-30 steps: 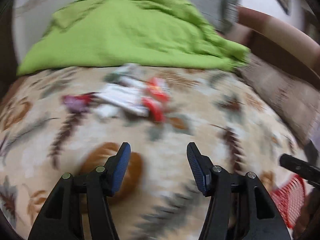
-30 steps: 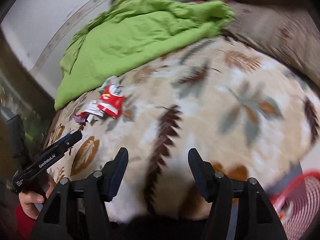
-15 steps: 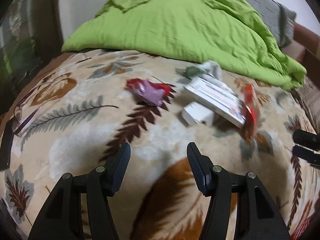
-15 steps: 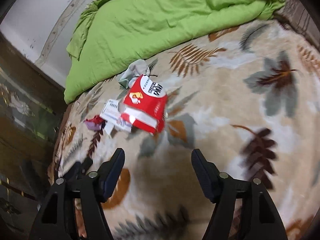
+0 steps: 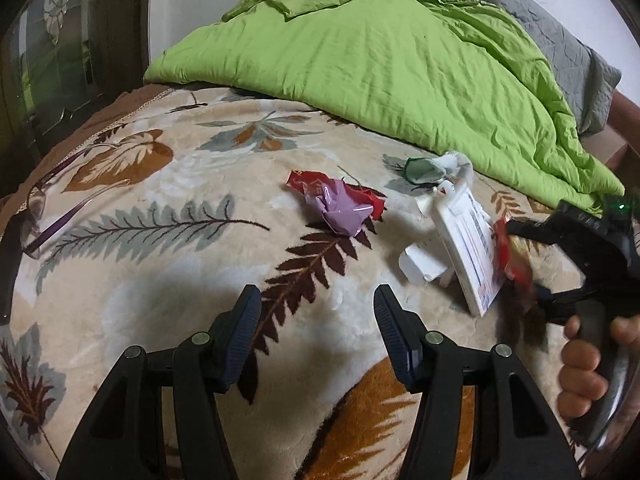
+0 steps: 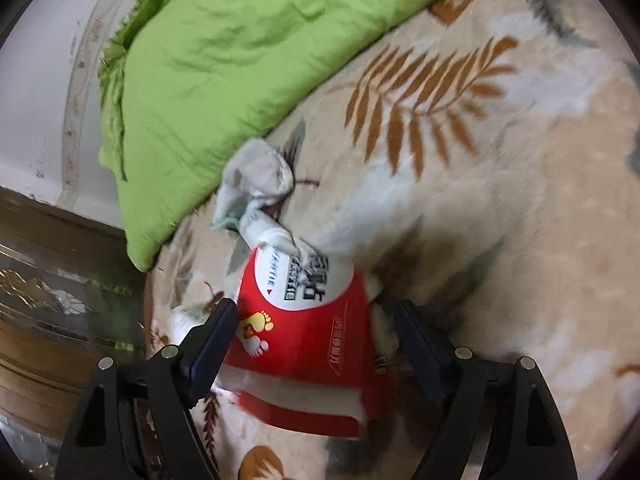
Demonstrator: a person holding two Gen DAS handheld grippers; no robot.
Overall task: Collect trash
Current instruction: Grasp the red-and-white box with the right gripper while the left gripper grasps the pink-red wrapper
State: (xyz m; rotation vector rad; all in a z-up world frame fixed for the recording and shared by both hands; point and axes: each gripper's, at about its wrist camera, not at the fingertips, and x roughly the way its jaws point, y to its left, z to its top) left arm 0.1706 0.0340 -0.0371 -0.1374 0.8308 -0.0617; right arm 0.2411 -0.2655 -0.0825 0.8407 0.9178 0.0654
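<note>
Red-and-white packet [image 6: 304,344] between wide-open right claw [image 6: 316,336]; left claw [image 5: 316,320] open, empty.

Motion-blurred red packet [image 5: 514,258] beside right gripper [image 5: 532,268], contact unclear

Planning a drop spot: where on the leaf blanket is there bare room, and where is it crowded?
Free: the patch between the left gripper, the glasses and the crumpled purple wrapper. Also the blanket right of the red packet. Crowded: around the white box, by the green duvet.
</note>
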